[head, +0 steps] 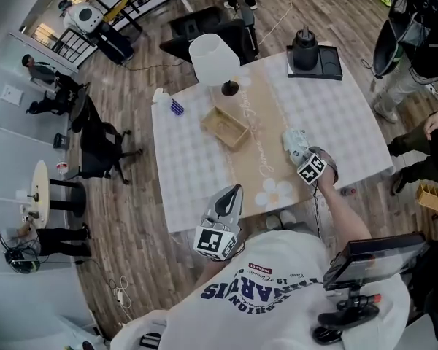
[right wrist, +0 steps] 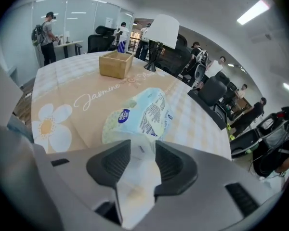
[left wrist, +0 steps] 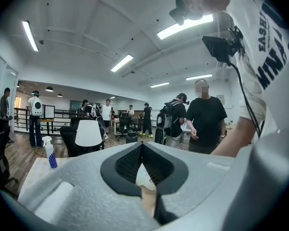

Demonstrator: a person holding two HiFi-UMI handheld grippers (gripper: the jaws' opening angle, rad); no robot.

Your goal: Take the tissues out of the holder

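Head view first: a square table under a white checked cloth (head: 182,173) stands on a wood-plank floor (head: 131,217), with a beige printed runner (head: 257,100) down its middle. On it sit an open light wooden tissue holder (head: 225,127), a white-shaded table lamp (head: 213,59), a white spray bottle with blue stripes (head: 160,97) and a black pot-like thing on a black tray (head: 306,49). The pale blue-and-green soft tissue pack (head: 293,141) lies on the cloth, well apart from the holder, right at the right gripper (head: 301,154). The left gripper (head: 236,189) hangs at the near edge.

Left gripper view: jaws (left wrist: 142,146) closed tip to tip, nothing between them. Beyond, an office with ceiling strip lights, people standing, the lamp (left wrist: 88,133) and the bottle (left wrist: 49,153).

Right gripper view: jaws (right wrist: 143,146) apart, the pack's (right wrist: 139,114) white end lying loose between them, the pack resting on the runner. "Jasmine" in white script (right wrist: 98,96) runs beside a white daisy print (right wrist: 50,126). The pack's blue oval logo and fine print are too small to read. The holder (right wrist: 115,64) stands farther back.
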